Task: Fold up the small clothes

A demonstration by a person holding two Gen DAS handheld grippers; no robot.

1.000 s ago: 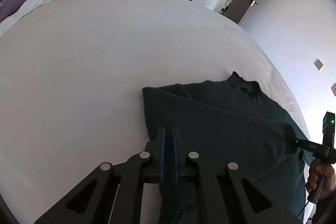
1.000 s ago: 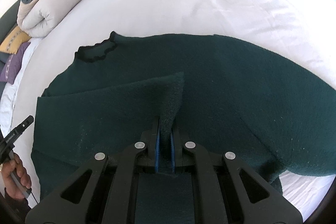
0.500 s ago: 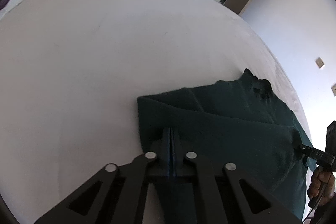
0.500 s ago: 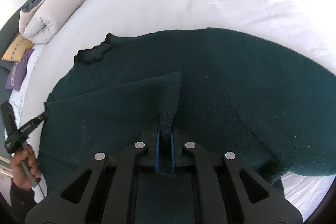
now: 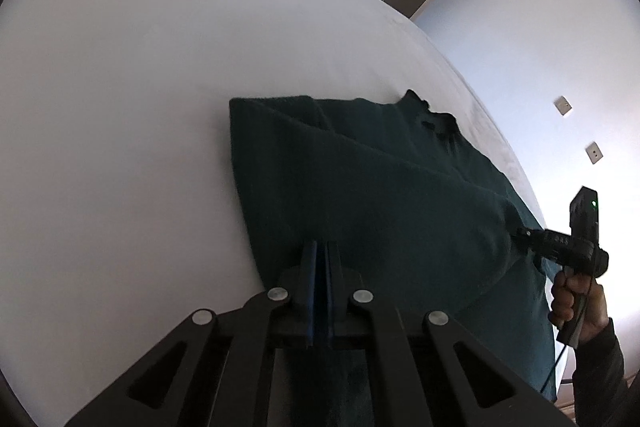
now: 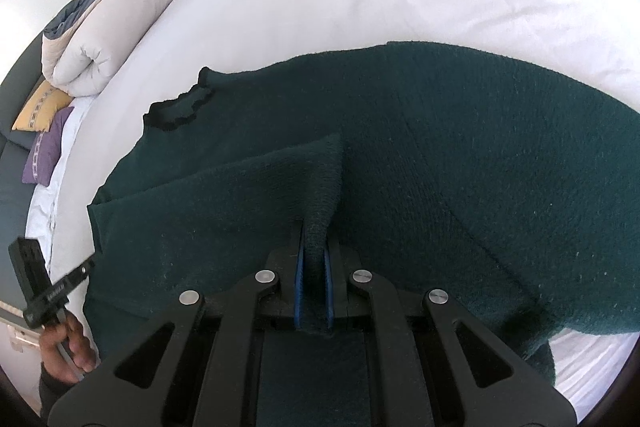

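Sweater [image 5: 380, 195] fills the lower right of our left wrist view, dark green, lying on the white bed [image 5: 120, 107] near its right edge. Our left gripper [image 5: 320, 259] has dropped lower over the last second and tipped further down, and its blue pads, a sliver apart a second ago, are now clenched tight with a thin fold of knit running up from below between them. Farther right, the right gripper [image 5: 520, 237] bites the cloth too.

From the right wrist view, our right gripper [image 6: 314, 243] is clamped on a ridge of the sweater [image 6: 480, 167], as it was a second ago, the folded flap spreading left toward the collar. The left gripper [image 6: 90, 265] meets the flap's left corner. We judge both corners secured, so the flap can be laid down or carried over for the next fold
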